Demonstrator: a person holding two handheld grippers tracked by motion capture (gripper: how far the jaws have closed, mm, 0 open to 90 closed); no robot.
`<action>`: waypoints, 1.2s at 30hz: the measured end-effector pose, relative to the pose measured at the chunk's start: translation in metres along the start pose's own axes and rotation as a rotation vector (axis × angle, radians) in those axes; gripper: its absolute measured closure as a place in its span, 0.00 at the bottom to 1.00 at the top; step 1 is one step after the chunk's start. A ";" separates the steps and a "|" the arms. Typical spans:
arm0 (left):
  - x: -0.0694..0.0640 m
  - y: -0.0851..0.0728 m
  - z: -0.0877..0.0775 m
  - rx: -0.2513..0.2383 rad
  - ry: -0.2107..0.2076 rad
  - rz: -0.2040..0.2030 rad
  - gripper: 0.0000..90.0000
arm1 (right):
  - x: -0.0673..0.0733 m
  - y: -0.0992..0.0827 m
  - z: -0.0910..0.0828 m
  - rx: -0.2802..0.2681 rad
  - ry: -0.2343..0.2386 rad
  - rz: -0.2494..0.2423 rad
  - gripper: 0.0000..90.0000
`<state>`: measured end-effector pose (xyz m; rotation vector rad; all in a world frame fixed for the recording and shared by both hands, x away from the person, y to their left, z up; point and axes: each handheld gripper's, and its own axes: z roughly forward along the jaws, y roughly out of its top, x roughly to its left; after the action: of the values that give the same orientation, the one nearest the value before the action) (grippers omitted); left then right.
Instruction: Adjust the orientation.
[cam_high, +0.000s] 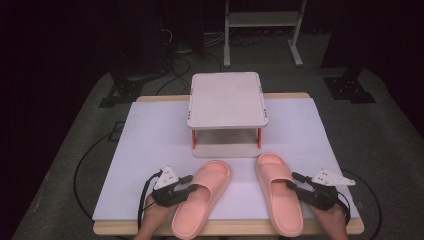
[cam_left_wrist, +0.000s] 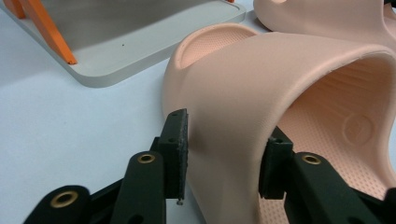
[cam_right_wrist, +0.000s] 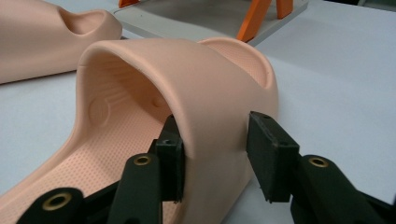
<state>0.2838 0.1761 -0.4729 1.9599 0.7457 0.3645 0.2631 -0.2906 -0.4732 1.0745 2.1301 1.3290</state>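
Currently two pink slippers lie toe-forward on the white mat (cam_high: 150, 135) that covers the table, just in front of the small two-tier rack (cam_high: 227, 100) with orange legs. The left slipper (cam_high: 200, 197) is angled, its toe leaning toward the middle of the table and its heel at the near edge. The right slipper (cam_high: 279, 192) runs nearly straight, heel also at the near edge. The two are close at the toes but apart.

Left gripper (cam_high: 189, 189): held from the near-left, jaws set across the outer side of the left slipper's strap (cam_left_wrist: 243, 107). In the left gripper view one pad sits inside the slipper against the underside of the strap wall; the other stands on the outside, right at the wall. A thin gap may remain at the outer pad, too fine to tell. No earlier picture to compare. I read it as clenched on the strap wall.

Right gripper (cam_high: 296, 184): held from the near-right, jaws straddling the outer side of the right slipper's strap (cam_right_wrist: 205, 88). In the right gripper view the inner pad touches the strap wall from inside; the outer pad stands clearly off the wall, with mat visible between. Not yet gripping, so released.

Both slippers rest flat on the mat, soles down. The rack's lower shelf (cam_high: 226, 149) is just beyond the toes. Both forearms enter from the bottom edge of the high view.
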 end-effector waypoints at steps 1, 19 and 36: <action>0.000 0.000 0.000 -0.002 0.004 -0.001 0.71 | 0.000 0.000 0.000 -0.001 -0.001 -0.002 0.66; 0.006 0.000 -0.009 -0.039 0.013 -0.044 0.79 | -0.001 0.001 -0.004 -0.006 -0.002 -0.002 0.81; 0.010 0.003 -0.018 -0.083 0.020 -0.071 0.79 | 0.003 0.007 -0.007 -0.034 0.027 0.009 0.84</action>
<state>0.2828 0.1932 -0.4620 1.8499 0.7982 0.3667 0.2591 -0.2906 -0.4637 1.0599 2.1162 1.3861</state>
